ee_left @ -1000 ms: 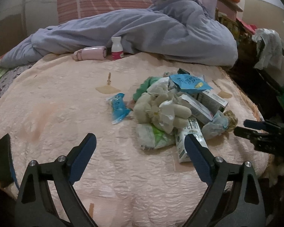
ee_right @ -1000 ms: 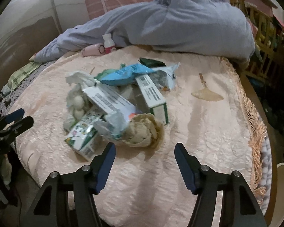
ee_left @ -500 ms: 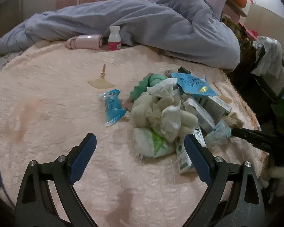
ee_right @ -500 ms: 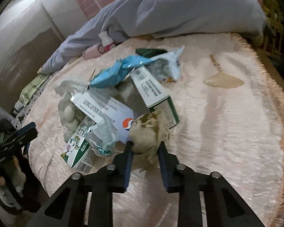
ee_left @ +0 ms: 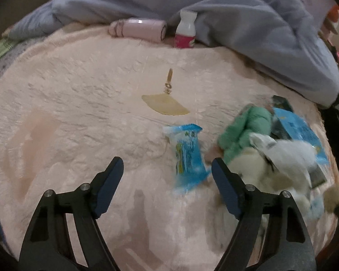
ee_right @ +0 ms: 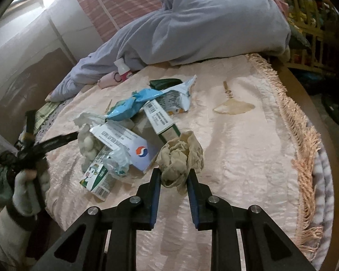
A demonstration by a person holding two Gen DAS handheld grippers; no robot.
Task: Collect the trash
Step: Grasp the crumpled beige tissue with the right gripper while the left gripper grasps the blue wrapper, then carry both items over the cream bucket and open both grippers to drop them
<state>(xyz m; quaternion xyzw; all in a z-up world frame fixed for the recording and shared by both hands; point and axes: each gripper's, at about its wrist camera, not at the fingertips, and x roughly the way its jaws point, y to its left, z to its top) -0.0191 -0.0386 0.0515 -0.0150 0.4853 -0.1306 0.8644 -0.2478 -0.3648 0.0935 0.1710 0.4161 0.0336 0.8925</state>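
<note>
Right gripper (ee_right: 174, 175) clamped on crumpled beige tissue wad (ee_right: 180, 155), at near edge of trash pile (ee_right: 133, 124) of cartons and wrappers on pale pink quilted bedspread (ee_right: 248, 158); left gripper (ee_left: 167, 171) jaws closing, nothing pressed between them, blue-and-white plastic snack wrapper (ee_left: 187, 155) lying in the gap near its right finger; green crumpled cloth (ee_left: 244, 131) just beyond; pink-labelled white bottle (ee_left: 185, 31) far back by grey-blue blanket (ee_left: 237, 18).
</note>
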